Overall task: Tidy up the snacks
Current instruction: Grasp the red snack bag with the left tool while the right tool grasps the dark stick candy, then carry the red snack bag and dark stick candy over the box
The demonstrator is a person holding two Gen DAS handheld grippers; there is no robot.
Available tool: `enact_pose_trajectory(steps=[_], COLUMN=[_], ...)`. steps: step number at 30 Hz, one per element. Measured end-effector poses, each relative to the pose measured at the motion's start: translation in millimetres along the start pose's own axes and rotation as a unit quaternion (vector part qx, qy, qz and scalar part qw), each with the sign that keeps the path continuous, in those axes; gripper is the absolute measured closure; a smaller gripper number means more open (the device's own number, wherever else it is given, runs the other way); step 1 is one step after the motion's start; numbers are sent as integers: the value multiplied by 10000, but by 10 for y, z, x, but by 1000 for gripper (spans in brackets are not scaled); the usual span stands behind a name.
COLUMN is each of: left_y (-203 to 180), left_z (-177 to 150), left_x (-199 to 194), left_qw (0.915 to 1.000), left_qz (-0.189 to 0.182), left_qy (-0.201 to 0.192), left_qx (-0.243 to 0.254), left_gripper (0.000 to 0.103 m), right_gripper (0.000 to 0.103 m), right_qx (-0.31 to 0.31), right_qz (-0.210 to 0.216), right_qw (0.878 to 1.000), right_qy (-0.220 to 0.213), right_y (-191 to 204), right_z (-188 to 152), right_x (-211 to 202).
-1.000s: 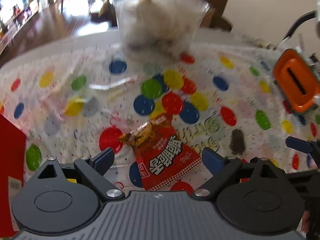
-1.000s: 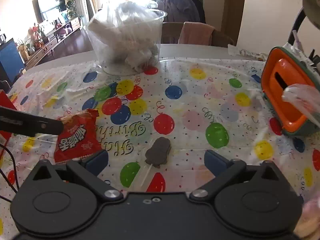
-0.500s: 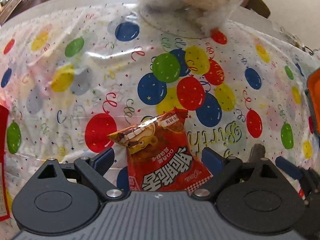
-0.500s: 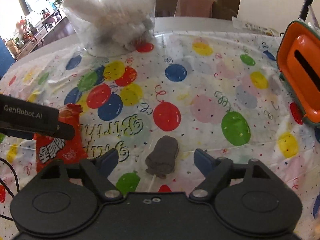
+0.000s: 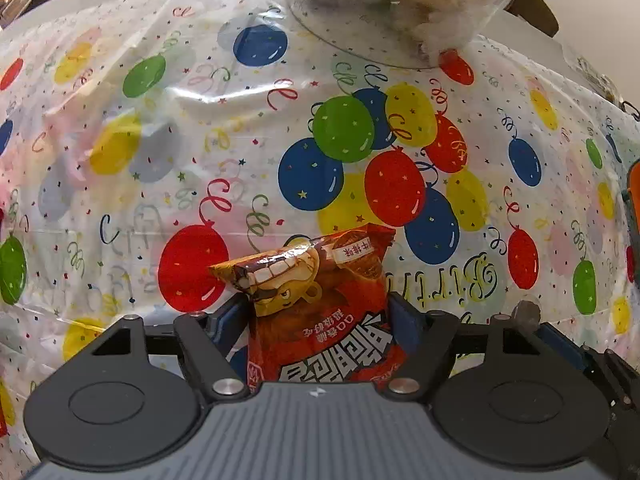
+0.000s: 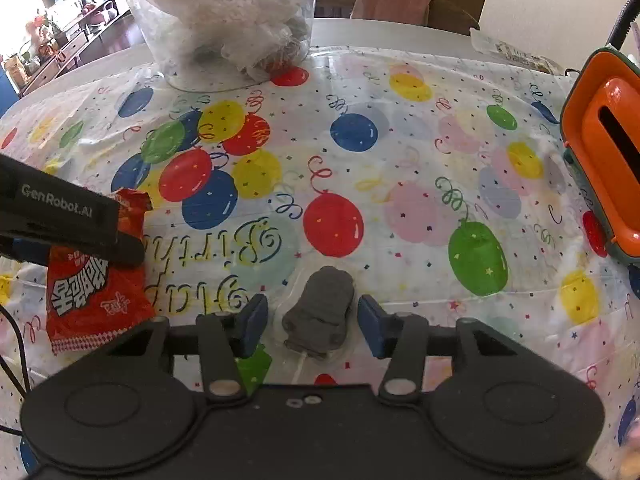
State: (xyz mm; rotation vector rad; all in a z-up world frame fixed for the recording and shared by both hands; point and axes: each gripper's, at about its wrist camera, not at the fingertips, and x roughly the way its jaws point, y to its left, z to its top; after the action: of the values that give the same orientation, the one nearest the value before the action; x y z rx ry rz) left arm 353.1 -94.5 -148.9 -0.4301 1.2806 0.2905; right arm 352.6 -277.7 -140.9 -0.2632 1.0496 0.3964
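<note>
A red snack packet with a cartoon face lies on the balloon tablecloth. My left gripper has its blue pads against both sides of the packet. The packet also shows in the right wrist view, partly under the left gripper's black body. A grey wrapped lollipop lies on the cloth between the blue pads of my right gripper, with a small gap on each side. A clear plastic tub with white-wrapped snacks stands at the far side.
An orange and green box stands at the right edge. The clear tub also shows at the top of the left wrist view. A chair with a pink cloth is behind the table. The tablecloth covers the table.
Both grippers moved forward and down. The left jaws narrowed onto the red packet. The right jaws narrowed around the grey lollipop.
</note>
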Motion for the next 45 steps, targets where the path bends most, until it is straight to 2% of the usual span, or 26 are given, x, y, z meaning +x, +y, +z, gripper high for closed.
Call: enact_pose_trajectory(steps=[3, 10, 21, 36, 45], left_y=[-11, 96, 560, 1187, 1559], left_z=[-21, -139, -389, -671, -888], left_x=[-20, -104, -351, -1139, -1525], left_qw=[9999, 9995, 9977, 9916, 9895], left_qz=[-17, -208, -660, -977, -838], left_qy=[-51, -116, -118, -822, -1171], left_qx=[95, 206, -24, -184, -92], left_gripper=[35, 38, 39, 39, 39], right_gripper=[63, 64, 64, 64, 64], right_qx=[23, 39, -66, -353, -614], right_qz=[55, 128, 469, 1029, 1348], right_qw=[10000, 9999, 9984, 9903, 9835], right_qy=[-22, -56, -316, -863, -1040], right_y=[-12, -14, 35, 466, 910], right_z=[-11, -74, -278, -397, -347], right_x=[-23, -81, -466, -1181, -1483])
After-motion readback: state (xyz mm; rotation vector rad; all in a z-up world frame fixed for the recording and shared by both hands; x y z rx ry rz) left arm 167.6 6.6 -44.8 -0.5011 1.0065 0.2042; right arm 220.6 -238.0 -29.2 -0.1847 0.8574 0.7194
